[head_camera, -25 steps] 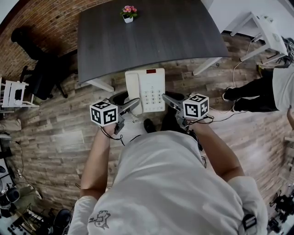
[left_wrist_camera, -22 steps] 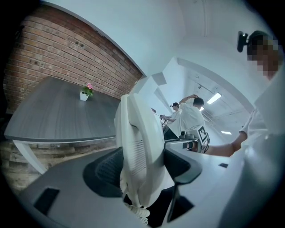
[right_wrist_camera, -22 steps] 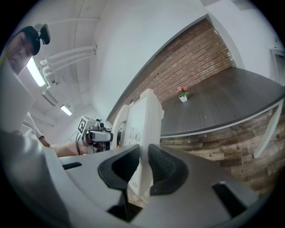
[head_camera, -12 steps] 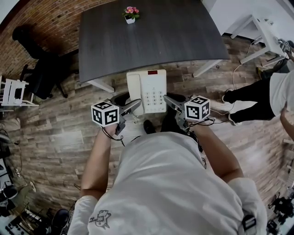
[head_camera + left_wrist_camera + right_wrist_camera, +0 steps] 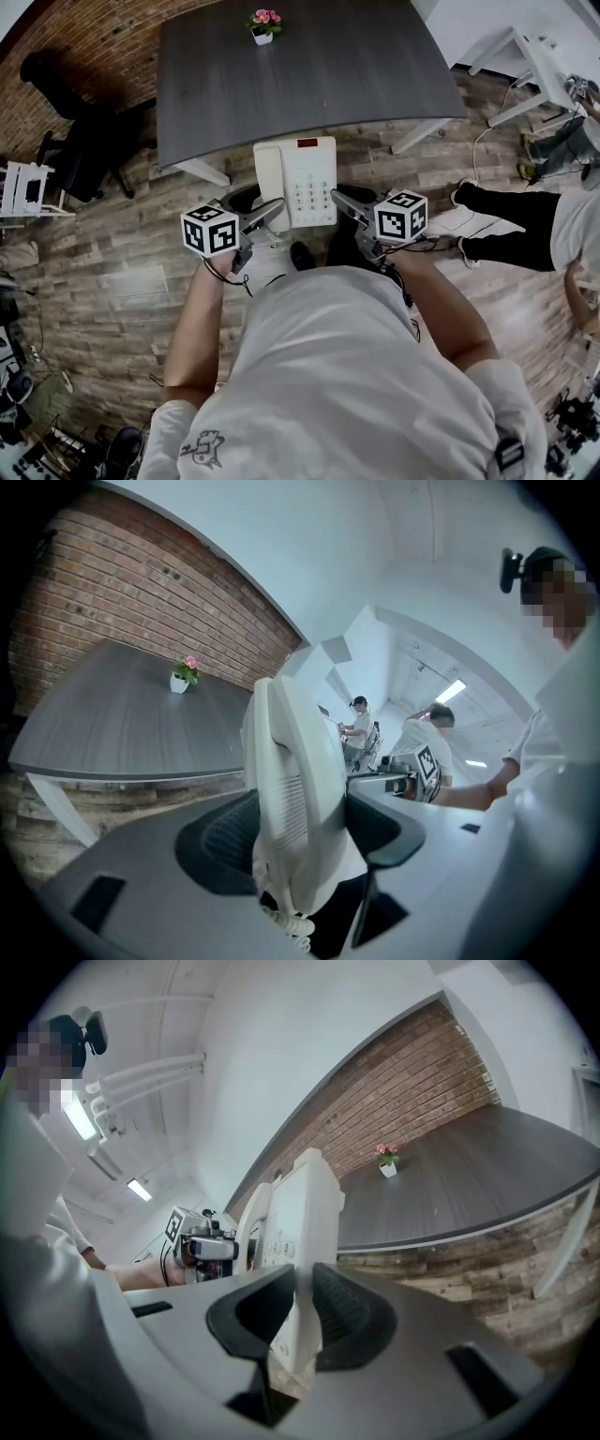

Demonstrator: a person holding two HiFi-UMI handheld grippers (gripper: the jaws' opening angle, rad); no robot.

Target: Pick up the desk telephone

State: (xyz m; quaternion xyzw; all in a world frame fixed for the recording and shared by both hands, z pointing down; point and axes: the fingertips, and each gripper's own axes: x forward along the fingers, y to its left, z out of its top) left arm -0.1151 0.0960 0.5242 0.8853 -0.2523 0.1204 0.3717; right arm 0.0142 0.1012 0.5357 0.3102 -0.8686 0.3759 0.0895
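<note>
The white desk telephone (image 5: 298, 181), with its handset on the left and keypad facing up, hangs in the air above the wood floor, just in front of the dark table (image 5: 300, 66). My left gripper (image 5: 272, 214) is shut on its handset side. In the left gripper view the phone (image 5: 295, 789) stands edge-on, and my left gripper (image 5: 300, 841) has a dark pad pressed on each face of it. A coiled cord (image 5: 286, 921) dangles below. My right gripper (image 5: 339, 199) is shut on the phone's right edge. In the right gripper view my right gripper (image 5: 302, 1312) pinches that thin edge of the phone (image 5: 295, 1232).
A small pot of pink flowers (image 5: 263, 25) sits at the table's far edge. A black chair (image 5: 80, 141) and a white rack (image 5: 23, 192) stand at the left. At the right are a white stand (image 5: 539, 66), floor cables and a bystander's legs (image 5: 525, 225).
The phone and both grippers hold the same place. The bystander at the right has shifted their legs.
</note>
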